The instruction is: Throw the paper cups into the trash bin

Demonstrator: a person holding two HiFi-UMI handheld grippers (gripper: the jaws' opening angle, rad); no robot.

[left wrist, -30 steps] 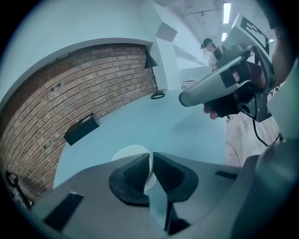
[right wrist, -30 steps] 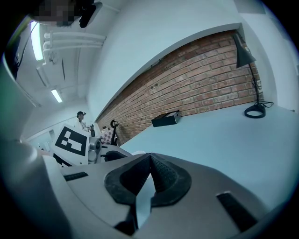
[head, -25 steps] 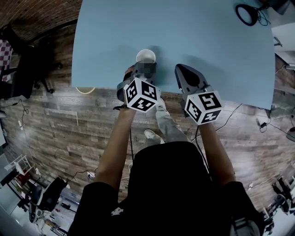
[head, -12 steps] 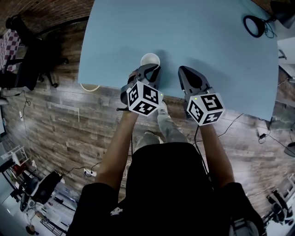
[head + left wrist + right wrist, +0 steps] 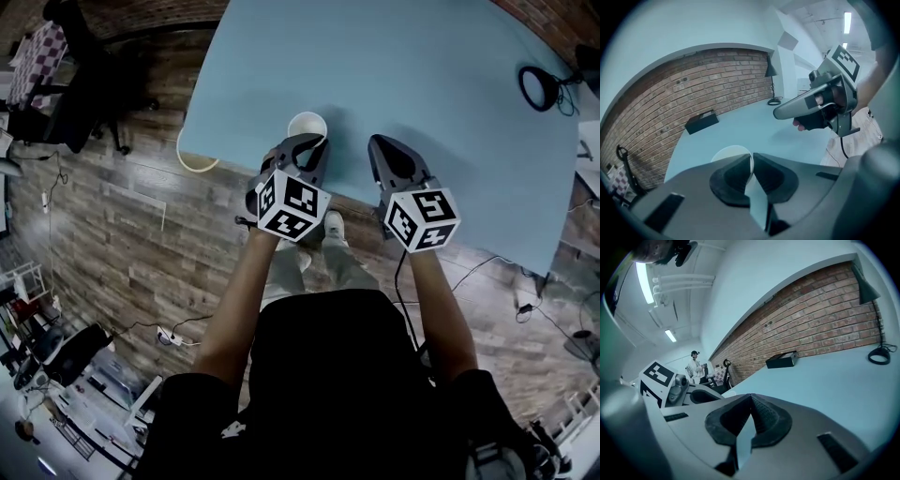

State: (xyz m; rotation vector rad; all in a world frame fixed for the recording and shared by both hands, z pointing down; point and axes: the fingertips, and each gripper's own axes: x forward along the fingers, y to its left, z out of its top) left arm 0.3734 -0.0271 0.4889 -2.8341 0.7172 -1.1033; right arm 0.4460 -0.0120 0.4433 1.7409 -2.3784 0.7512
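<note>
A white paper cup (image 5: 307, 125) stands upright near the front edge of the light blue table (image 5: 422, 84). My left gripper (image 5: 314, 142) is shut on the near side of its rim. In the left gripper view the cup's wall (image 5: 731, 152) sits pinched between the dark pads of that gripper (image 5: 751, 157). My right gripper (image 5: 382, 145) hovers just to the right of the cup, apart from it, shut with nothing in it; the same gripper (image 5: 751, 399) shows its pads touching in its own view. It also appears in the left gripper view (image 5: 780, 111).
A black lamp base (image 5: 539, 89) and a black box (image 5: 701, 122) sit far back on the table. A pale curved rim (image 5: 192, 155) shows under the table's left near corner. A dark chair (image 5: 66, 84) stands left on the wooden floor. Cables lie at the right.
The head view has swung, so the table now sits further right and tilted. Both grippers keep almost the same pose, and the cup stays pinched in the left one.
</note>
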